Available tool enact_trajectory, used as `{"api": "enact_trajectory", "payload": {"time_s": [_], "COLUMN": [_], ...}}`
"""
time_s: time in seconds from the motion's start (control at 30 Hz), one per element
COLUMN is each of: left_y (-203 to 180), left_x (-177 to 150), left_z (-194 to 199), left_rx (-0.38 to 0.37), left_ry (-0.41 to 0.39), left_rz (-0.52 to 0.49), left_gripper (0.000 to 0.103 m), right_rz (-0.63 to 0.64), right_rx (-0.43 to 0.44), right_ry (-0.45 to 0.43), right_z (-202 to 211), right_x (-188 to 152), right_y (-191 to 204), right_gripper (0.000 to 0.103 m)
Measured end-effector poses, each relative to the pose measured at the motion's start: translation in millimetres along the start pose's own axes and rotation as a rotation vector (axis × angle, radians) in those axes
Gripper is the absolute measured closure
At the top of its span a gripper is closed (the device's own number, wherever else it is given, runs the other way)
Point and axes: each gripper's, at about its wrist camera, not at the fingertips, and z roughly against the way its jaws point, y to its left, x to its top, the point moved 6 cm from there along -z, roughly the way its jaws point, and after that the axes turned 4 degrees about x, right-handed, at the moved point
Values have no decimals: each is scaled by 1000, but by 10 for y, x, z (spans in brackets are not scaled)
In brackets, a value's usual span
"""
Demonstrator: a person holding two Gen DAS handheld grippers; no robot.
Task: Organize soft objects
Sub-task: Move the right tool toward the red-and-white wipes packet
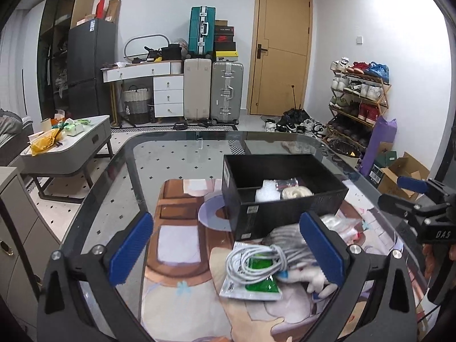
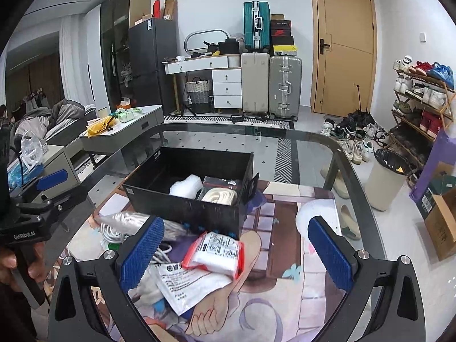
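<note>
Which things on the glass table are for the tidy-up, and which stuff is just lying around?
For the job:
black box
white cable coil
red-edged packet
green packet

Just lying about:
suitcases
shoe rack
bin

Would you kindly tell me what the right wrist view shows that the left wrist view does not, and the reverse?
Only the right wrist view shows the red-edged packet lying clear before the box and the bin beside the table.

Only the left wrist view shows the green sachet under the white cable coil.

Both show the black box holding cream rope and bubble wrap, and both grippers open and empty: left gripper, right gripper.
</note>
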Motion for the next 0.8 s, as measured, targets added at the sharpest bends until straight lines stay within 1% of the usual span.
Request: {"api": "enact_trajectory", "payload": {"time_s": [0.13, 0.27, 0.33, 0.43, 0.5, 0.63, 0.67, 0.8], "left_y": [-46, -85, -106, -152, -178, -185, -189, -176], "left_x": [-158, -295, -346, -419, -429, -495, -525, -546], "left_z": [-48, -113, -138, -200, -208, -264, -287, -308], "left_rx": [-3, 15, 3, -23, -44, -53, -60, -64], "left_ry": [26, 45, 57, 101, 110, 150, 170, 188], "left_rz": [-22, -45, -47, -53, -56, -63, -66, -60], "left_gripper": [0, 0, 0, 0, 0, 0, 0, 0], "right_rz": [11, 23, 29, 26, 24, 9, 6, -3], "right_rx": [1, 15, 16, 21, 24, 37, 38, 36], "right_ry": [21, 53, 84, 98, 108, 115, 119, 140], "right_z": [2, -63, -128, -163, -185, -222, -234, -294], "right_x": [-77, -166, -220, -261, -284, -289, -296, -329], "right_y": [31, 51, 54, 59, 59, 32, 25, -4], "right_gripper": [1, 1, 1, 1, 1, 1, 1, 1]}}
